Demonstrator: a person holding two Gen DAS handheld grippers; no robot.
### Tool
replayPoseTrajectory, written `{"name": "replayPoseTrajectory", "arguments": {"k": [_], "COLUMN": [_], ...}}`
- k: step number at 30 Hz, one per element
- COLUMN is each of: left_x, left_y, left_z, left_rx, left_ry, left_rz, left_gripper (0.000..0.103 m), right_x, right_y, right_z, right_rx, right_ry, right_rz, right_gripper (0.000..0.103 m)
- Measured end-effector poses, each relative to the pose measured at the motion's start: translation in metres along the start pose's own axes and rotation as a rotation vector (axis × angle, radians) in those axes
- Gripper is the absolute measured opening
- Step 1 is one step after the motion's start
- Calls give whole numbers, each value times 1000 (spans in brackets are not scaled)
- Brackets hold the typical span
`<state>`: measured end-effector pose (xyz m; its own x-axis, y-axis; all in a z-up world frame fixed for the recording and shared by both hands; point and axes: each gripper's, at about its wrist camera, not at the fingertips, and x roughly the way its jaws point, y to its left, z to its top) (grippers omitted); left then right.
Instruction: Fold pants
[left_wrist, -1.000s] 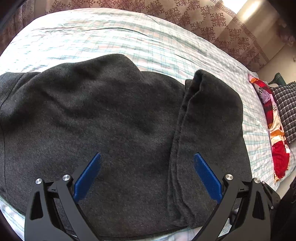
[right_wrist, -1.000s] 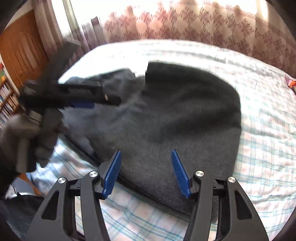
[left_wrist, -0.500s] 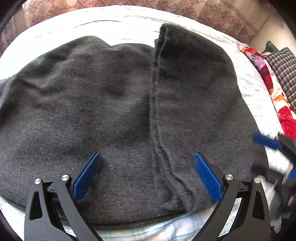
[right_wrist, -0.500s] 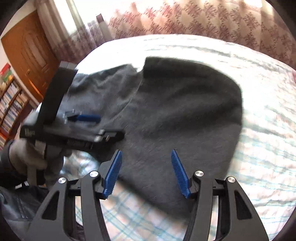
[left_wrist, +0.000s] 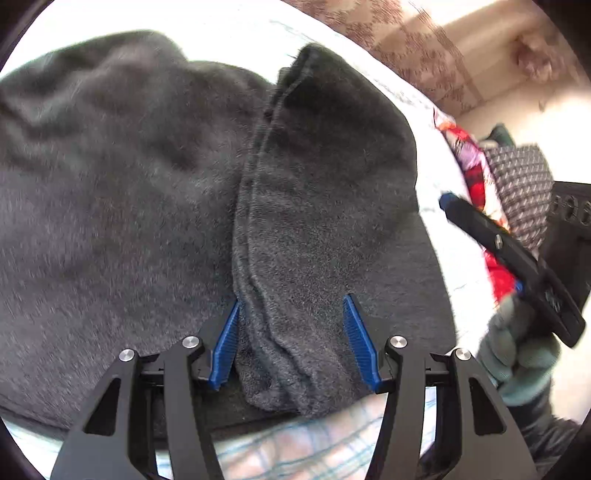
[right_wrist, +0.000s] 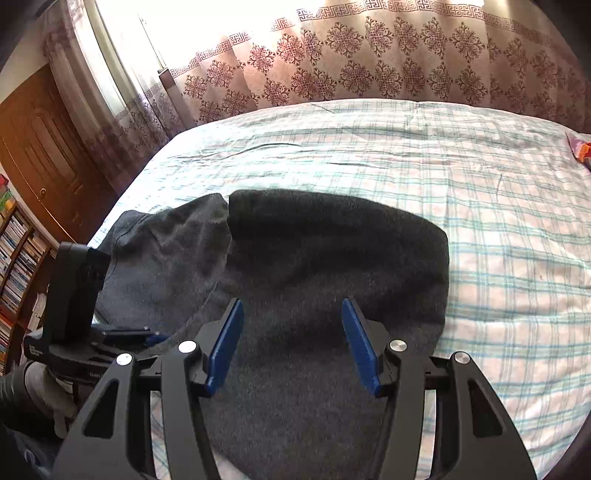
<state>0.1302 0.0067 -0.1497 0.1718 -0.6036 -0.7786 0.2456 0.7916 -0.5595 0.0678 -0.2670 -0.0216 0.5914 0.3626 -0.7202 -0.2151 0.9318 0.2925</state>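
Left claw (left_wrist: 291, 336) sits wide around the pants' (left_wrist: 147, 184) folded edge, so it should pinch every layer before lifting.

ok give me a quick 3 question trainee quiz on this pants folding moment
1. True or false: the left gripper is shut on the pants.
2. The pants lie on: A) a wooden floor B) a checked bedsheet C) a chair.
3. Fill in: the thick folded edge sits between the left gripper's blue ____.

Key: 1 false, its fingers stand apart; 2 B; 3 fingers.
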Motion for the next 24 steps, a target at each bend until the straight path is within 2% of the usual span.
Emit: {"name": "replayPoseTrajectory", "arguments": {"k": [5,8,12,14,16,19,22,24], "left_x": [-9,-10,1,8,13,17,17,16], "left_y": [15,17,-1,-9,-15,-17,-17,-10], "left_z": [-6,-8,-5,-1,2,5,6,5], "left_rx": [-65,-69,-76,-59,-47,-43,-22,11], "left_ry": [4,0,-1,9,18,32,42,43], "left_rz": [-88,-74,-75,-69,-64,-81,-104,-105], "left_gripper": [54,56,66,71,73,73,73,73], "right_x": [33,62,105,119,124,125,128,128], "right_y": [-3,-9,-18,-23,-28,-23,-13,-10], "right_z": [56,88,110,113,113,107,88,83], "right_rx": [-84,-123,-160,-172,-172,-250,-370,-416], "right_ry": [2,53,188,235,287,362,458,469], "right_rz": [34,69,166,188,268,333,345,346], "right_gripper": [62,63,63,63,63,63,64,64]}}
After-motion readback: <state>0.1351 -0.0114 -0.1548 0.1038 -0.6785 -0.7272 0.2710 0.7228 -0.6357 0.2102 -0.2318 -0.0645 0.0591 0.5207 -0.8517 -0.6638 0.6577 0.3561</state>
